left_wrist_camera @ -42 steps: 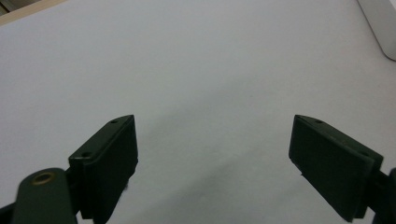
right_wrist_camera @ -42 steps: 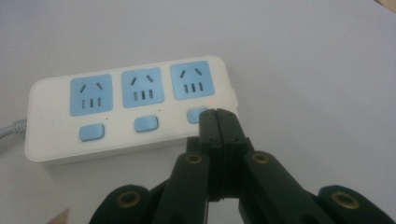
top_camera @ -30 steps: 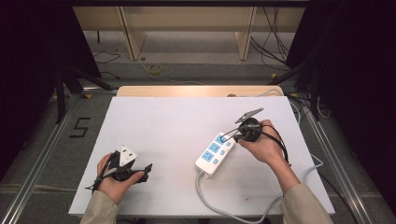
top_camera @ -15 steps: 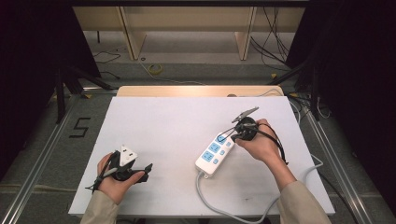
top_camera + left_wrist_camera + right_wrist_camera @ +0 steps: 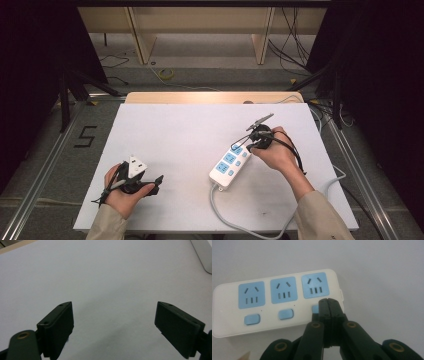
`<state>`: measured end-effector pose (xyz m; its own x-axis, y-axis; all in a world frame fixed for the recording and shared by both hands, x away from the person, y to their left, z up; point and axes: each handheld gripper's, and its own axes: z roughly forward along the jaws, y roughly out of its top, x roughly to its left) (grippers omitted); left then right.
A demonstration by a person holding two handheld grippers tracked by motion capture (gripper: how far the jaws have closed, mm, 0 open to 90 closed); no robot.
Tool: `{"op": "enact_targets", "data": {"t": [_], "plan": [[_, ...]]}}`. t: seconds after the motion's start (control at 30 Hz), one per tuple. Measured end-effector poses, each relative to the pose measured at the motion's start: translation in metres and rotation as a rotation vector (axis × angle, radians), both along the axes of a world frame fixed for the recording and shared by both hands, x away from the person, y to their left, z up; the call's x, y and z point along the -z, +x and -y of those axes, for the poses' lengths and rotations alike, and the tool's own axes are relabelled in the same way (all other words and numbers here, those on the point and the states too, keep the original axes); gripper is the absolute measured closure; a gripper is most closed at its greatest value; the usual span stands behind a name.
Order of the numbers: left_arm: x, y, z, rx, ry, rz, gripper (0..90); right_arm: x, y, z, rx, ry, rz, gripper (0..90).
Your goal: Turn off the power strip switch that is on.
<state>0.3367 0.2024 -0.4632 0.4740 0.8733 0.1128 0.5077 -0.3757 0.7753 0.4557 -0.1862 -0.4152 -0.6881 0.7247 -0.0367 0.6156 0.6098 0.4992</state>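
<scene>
The right gripper (image 5: 328,302), jaws together, presses the unlabelled power strip (image 5: 274,302).

The white rectangular plastic power strip (image 5: 277,302) looks smooth and faintly glossy, its pale-blue socket faces and switches of the same sleek plastic. The right tongs (image 5: 328,302) are matt black plastic with brass-coloured rivets. The white bench (image 5: 190,135) top is smooth and matt, with a bare wood edge at the back.

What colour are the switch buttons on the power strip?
Light blue, matching the socket faces, on the white power strip. The switch buttons show best in the right gripper view.
</scene>
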Motion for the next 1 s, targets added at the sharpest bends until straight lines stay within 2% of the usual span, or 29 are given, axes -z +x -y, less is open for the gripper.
{"op": "enact_targets", "data": {"t": [1.0], "plan": [[0.000,0.000,0.000,0.003,0.001,0.003,15.3,0.010,0.014,-0.008,0.005,-0.037,-0.037,90.0]]}}
